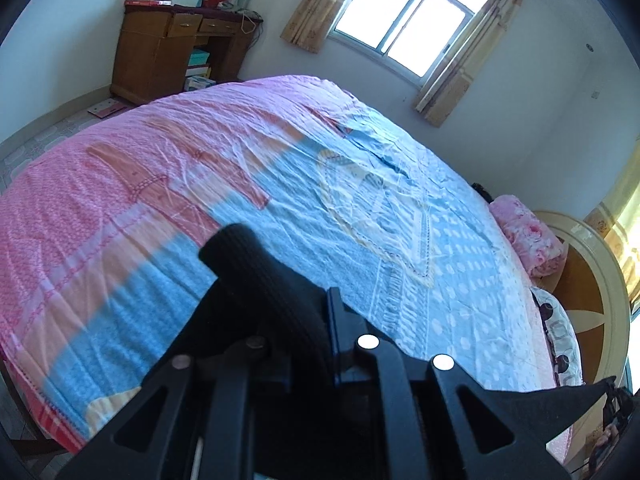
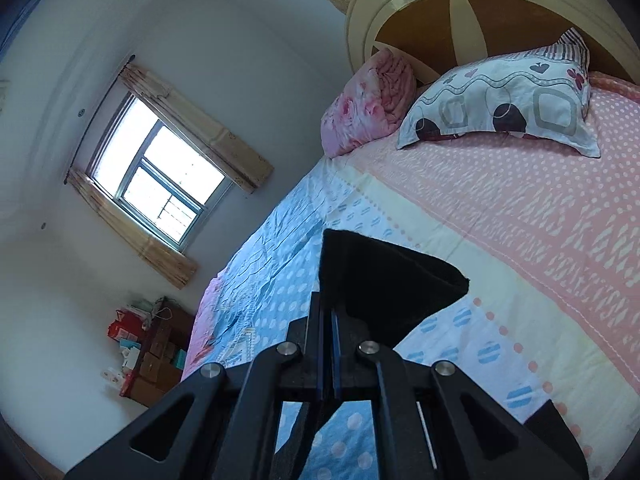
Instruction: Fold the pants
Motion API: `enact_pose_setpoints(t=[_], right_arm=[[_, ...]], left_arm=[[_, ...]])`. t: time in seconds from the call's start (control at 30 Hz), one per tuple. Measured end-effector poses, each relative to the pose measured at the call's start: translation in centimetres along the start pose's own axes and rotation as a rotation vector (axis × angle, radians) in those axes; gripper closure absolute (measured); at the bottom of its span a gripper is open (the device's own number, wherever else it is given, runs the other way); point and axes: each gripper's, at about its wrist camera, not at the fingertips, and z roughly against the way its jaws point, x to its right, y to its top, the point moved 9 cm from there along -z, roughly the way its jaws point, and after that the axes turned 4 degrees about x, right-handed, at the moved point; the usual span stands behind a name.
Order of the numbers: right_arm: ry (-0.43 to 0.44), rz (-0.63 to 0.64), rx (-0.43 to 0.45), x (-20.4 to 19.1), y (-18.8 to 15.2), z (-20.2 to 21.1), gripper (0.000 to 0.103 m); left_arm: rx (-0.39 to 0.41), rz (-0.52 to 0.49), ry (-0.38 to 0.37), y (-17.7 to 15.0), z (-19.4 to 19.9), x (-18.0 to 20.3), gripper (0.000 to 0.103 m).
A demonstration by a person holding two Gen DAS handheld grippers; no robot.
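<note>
Both grippers hold black fabric that I take to be the pants (image 1: 256,264), lifted clear of the bed (image 1: 360,200), so the fold looks to be at an early or middle stage: the garment is picked up at two places, but no finished, flat fold lies on the quilt in either view. How many folds are already in the cloth cannot be told, since only the gripped edges show. What seems left is to carry the held part over, lay it down and smooth it.

The left gripper (image 1: 320,308) has its jaws pressed together on a thick ribbed edge of the black cloth, which bunches up and leans to the left of the fingers. It points slantwise down across the bed, toward the blue middle of the quilt, with the window (image 1: 404,16) and the wooden desk (image 1: 172,48) far beyond. A black point of fabric also juts in at the lower right of this view, near the frame edge.

The right gripper (image 2: 327,320) is likewise clamped shut, pinching a flat black corner of the pants (image 2: 384,280) that stands up and spreads to the right above the fingers. It points more shallowly along the bed toward the headboard (image 2: 440,12), where a patterned pillow (image 2: 504,100) and a rolled pink blanket (image 2: 368,100) lie. More black cloth hangs under and to the right of the gripper body
</note>
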Motion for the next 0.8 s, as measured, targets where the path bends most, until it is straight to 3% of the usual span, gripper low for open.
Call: enact_pose_setpoints(t=[0.17, 0.37, 0.5, 0.67, 0.8], right_arm=[[0.049, -0.007, -0.019, 4.3, -3.8, 5.2, 0.100], [-0.018, -0.042, -0.105, 14.1, -12.3, 7.4, 0.100], [-0.051, -0.102, -0.114, 18.1, -15.4, 8.0, 0.100], [-0.046, -0.112, -0.117, 18.5, -15.4, 7.8, 0.100], [-0.125, -0.072, -0.173, 17.8, -15.4, 7.3, 0.100]], left_arm=[[-0.011, -0.034, 0.019, -2.8, 1.0, -1.9, 0.089], [-0.084, -0.023, 0.124, -7.7, -1.3, -5.1, 0.089], [-0.098, -0.016, 0.162, -8.7, -2.0, -5.7, 0.089], [-0.095, -0.003, 0.182, -8.2, -2.4, -5.8, 0.089], [-0.097, -0.006, 0.200, -8.5, -2.5, -6.3, 0.089]])
